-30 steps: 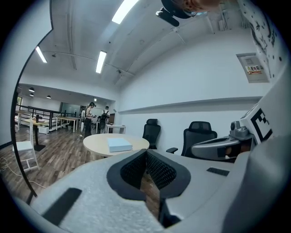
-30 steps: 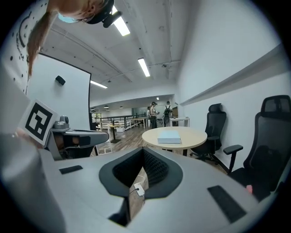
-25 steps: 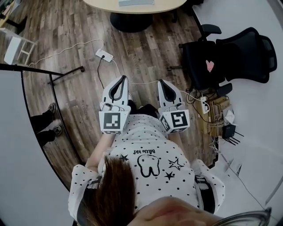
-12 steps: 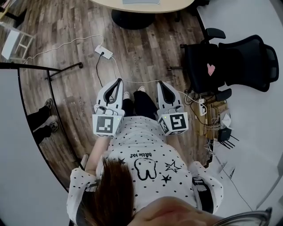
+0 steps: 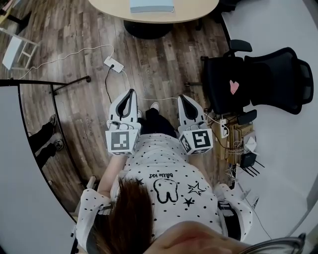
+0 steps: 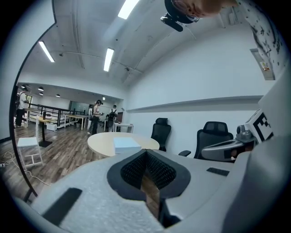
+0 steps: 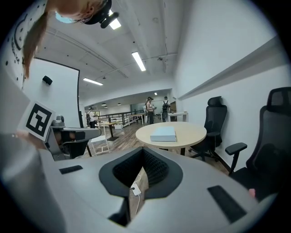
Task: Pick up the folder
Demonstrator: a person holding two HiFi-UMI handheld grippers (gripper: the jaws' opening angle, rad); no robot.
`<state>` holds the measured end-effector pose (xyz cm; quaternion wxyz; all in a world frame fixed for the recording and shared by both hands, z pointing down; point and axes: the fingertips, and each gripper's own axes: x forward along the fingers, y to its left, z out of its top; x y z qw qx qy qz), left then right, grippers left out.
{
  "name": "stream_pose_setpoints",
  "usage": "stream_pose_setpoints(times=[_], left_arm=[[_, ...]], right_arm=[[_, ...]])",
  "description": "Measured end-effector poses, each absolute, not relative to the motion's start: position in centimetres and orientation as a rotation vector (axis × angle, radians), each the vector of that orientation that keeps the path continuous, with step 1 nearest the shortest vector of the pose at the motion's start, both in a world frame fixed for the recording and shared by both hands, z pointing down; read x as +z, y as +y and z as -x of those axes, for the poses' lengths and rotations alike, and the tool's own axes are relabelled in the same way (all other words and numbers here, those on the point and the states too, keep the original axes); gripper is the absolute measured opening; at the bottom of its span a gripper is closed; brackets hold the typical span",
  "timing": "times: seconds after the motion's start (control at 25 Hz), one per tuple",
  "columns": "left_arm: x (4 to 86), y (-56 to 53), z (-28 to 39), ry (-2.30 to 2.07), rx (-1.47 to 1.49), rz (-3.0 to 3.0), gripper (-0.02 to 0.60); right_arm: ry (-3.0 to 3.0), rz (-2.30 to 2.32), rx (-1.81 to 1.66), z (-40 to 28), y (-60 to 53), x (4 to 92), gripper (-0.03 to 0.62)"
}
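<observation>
stretching ahead, open wood floor (image 5: 164, 64), folder (image 5: 151, 6) well inside round table (image 5: 195, 11) rim

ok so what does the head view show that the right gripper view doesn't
Head view only: the person's shoes and the cable clutter by the wall. Right gripper view only: ceiling lights and people standing far back. Both: the pale blue folder lying on the round table, and black office chairs.

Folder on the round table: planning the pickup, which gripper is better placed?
Left, marginally: the folder lies slightly nearer the line of the left gripper than the right gripper. Both are shut, empty, far from the table.
</observation>
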<state>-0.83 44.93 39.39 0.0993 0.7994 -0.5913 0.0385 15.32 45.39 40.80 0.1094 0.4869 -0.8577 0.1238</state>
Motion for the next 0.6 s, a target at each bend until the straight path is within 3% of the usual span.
stream_pose_setpoints(times=[0.6], left_arm=[[38.0, 41.1, -4.1, -1.821, 0.080, -2.362, 0.017]], right_arm=[[-2.566, -1.470, 0.391, -21.4, 41.7, 40.7, 0.006]])
